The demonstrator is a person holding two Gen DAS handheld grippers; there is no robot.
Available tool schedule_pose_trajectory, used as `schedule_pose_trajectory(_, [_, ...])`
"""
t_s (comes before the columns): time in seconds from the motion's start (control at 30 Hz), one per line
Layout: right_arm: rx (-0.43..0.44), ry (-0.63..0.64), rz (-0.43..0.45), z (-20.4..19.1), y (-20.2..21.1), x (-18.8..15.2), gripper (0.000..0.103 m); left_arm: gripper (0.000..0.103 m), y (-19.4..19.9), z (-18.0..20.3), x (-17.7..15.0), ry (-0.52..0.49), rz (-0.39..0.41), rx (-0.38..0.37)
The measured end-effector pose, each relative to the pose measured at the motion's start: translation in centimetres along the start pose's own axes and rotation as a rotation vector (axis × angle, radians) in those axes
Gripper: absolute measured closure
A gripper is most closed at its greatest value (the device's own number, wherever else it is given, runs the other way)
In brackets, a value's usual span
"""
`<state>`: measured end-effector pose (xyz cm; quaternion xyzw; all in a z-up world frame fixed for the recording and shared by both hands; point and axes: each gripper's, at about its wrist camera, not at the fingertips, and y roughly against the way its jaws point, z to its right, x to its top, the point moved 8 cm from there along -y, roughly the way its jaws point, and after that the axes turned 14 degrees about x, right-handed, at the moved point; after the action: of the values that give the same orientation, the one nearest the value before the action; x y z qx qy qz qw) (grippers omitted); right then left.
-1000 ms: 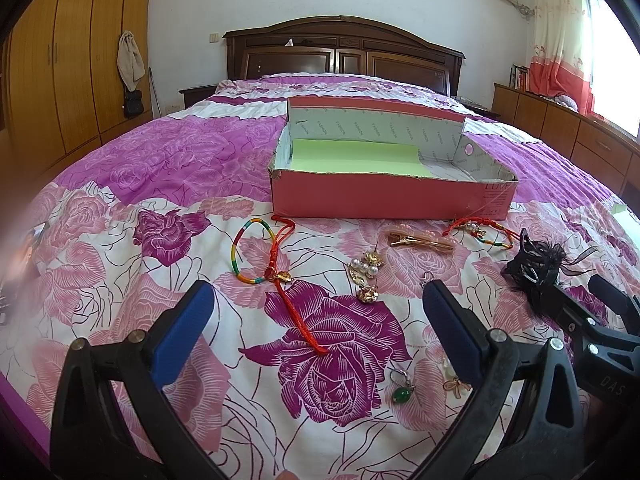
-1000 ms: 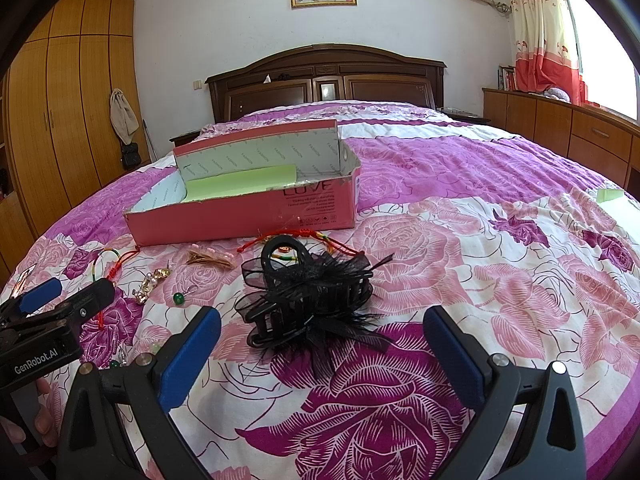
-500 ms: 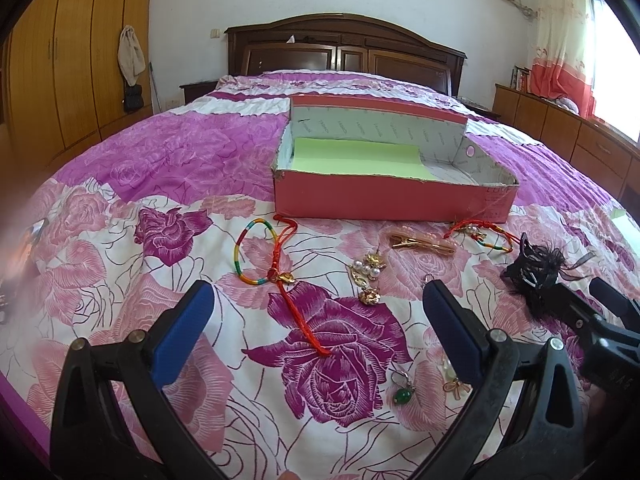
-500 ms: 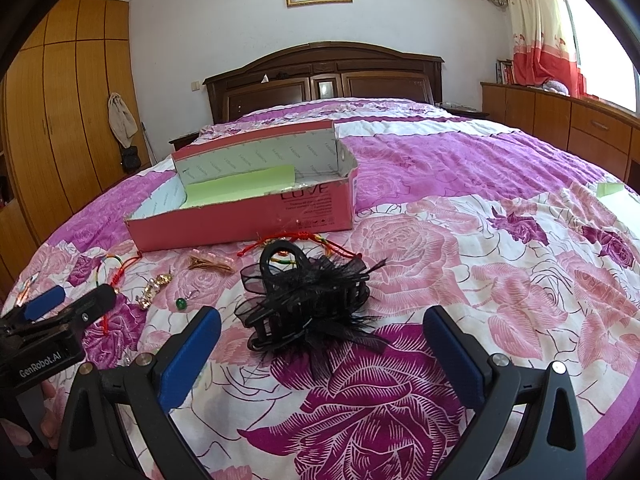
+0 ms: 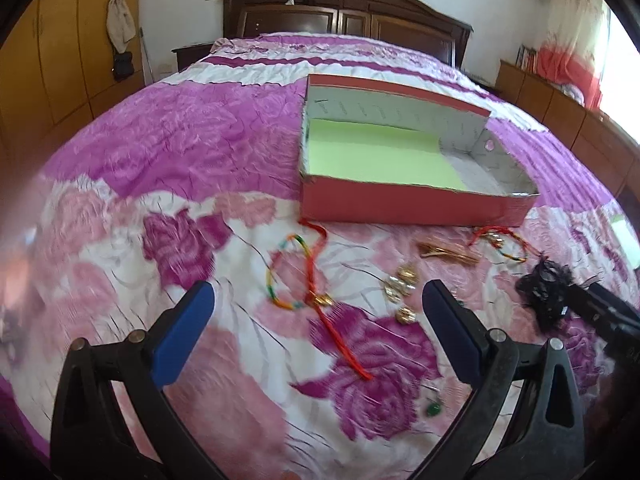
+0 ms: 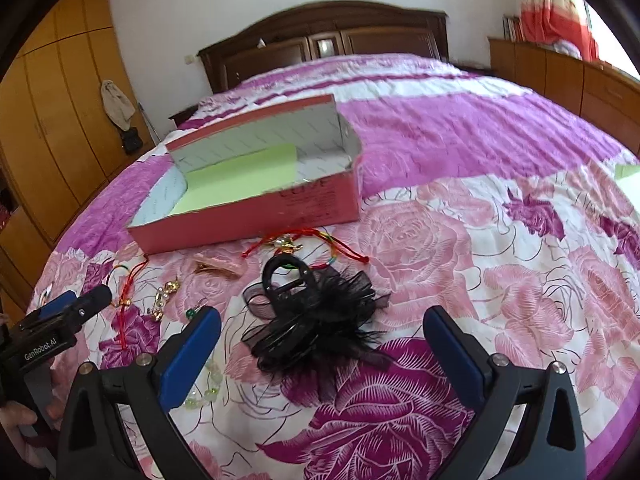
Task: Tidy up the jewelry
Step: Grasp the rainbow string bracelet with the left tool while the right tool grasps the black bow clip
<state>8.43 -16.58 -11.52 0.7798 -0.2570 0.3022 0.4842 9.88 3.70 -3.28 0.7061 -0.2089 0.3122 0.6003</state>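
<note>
An open pink box (image 5: pixel 408 206) with a green lining stands on the bed; it also shows in the right wrist view (image 6: pixel 256 220). In front of it lie a rainbow bracelet with a red cord (image 5: pixel 308 276), gold and pearl earrings (image 5: pixel 400 284), a gold hair clip (image 5: pixel 448 254) and a red cord bracelet (image 5: pixel 498 242). My left gripper (image 5: pixel 318 332) is open and empty above the red cord. My right gripper (image 6: pixel 322 350) is open, its jaws either side of a black feathered hair claw (image 6: pixel 312 320), not touching it.
A green pendant (image 5: pixel 433 409) lies near the left gripper's right finger. Pale green beads (image 6: pixel 206 388) lie by the right gripper's left finger. The floral bedspread (image 6: pixel 500 240) stretches to a dark headboard (image 6: pixel 320 40). Wardrobes stand left, a dresser right.
Both grippers have tilted down and moved forward over the bed; the jewelry and box now sit lower and closer. The left view is blurred by motion. Both stay open.
</note>
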Motion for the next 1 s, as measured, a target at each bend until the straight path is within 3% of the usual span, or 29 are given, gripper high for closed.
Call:
schedule_pose_trajectory(0.2, [0.012, -0.037, -0.049, 0.9, -0.8, 0.3, 0.000, 0.009, -2.9, -1.1, 0.7, -0.072, -0.097, -0.001])
schedule_pose_trajectory(0.5, [0.020, -0.030, -0.108, 1.0, -2.9, -0.2, 0.000, 0.044, -4.7, 0.7, -0.7, -0.130, -0.155, -0.020])
schedule_pose_trajectory(0.73, [0.015, -0.035, -0.143, 1.5, -4.3, -1.1, 0.001, 0.049, -6.2, 0.3, -1.6, -0.095, -0.201, -0.034])
schedule_pose_trajectory(0.87, [-0.018, -0.029, -0.158, 1.7, -4.9, -1.4, 0.009, 0.049, -6.2, 0.1, -1.9, -0.080, -0.202, -0.043])
schedule_pose_trajectory(0.97, [-0.015, -0.036, -0.157, 2.0, -5.0, -1.5, 0.010, 0.061, -5.7, -0.5, -1.8, -0.074, -0.187, -0.031])
schedule_pose_trajectory(1.0, [-0.017, -0.040, -0.157, 2.1, -5.1, -1.6, 0.011, 0.071, -5.5, -0.6, -1.7, -0.069, -0.181, -0.030])
